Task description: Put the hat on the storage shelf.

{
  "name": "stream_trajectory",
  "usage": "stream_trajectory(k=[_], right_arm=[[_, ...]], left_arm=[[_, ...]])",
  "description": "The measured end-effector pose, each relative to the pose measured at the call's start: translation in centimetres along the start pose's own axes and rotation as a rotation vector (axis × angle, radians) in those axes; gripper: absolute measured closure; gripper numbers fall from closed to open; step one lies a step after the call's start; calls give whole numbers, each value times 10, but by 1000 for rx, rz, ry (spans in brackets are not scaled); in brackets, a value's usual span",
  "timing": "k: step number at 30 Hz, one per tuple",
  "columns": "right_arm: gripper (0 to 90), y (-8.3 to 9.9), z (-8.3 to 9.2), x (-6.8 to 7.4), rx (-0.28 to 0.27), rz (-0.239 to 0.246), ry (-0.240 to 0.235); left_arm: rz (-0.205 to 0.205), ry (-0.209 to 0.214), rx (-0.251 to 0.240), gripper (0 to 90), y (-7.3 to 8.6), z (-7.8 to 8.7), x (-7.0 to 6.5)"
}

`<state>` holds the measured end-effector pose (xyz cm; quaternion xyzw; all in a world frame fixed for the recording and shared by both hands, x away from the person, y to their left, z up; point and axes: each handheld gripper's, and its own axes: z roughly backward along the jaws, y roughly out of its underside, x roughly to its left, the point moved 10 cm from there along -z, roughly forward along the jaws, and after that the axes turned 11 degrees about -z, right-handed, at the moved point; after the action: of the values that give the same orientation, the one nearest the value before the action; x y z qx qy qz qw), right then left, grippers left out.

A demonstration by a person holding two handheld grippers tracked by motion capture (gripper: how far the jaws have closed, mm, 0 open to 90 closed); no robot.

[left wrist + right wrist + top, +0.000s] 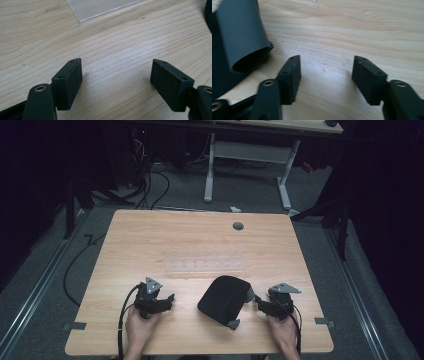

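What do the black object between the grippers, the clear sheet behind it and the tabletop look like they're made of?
Black object: probably fabric, matte and non-reflective, with a smooth grey curled tab that looks like rubber or plastic. Clear sheet: transparent plastic, probably acrylic, with a sharp bright edge. Tabletop: light wood or wood-look laminate with visible grain.

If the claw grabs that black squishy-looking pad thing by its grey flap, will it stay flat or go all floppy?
Probably floppy: the black soft-looking pad on the wooden table has rounded, slumped edges, and its grey flap curls over like thin sheet. It looks light for its size, so it may slide when pushed. The right claw stands open beside it, touching nothing.
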<state>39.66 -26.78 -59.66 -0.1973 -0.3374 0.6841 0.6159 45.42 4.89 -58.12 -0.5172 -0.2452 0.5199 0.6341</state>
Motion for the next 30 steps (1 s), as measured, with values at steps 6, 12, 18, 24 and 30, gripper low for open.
stream_trajectory(k=[6,12,18,24,30], right_arm=[[459,5,22,-3,-63,-17,-20],[422,5,39,5,-94,-34,-98],[394,-2,42,29,-100,0,-184],[376,-14,34,46,-94,16,-226],[364,-22,20,58,-70,18,-264]], left_arm=[[0,-2,-2,261,0,0,0],[-1,-2,-1,261,0,0,0],[-1,0,1,261,0,0,0],[-1,0,1,260,0,0,0],[-1,0,1,259,0,0,0]])
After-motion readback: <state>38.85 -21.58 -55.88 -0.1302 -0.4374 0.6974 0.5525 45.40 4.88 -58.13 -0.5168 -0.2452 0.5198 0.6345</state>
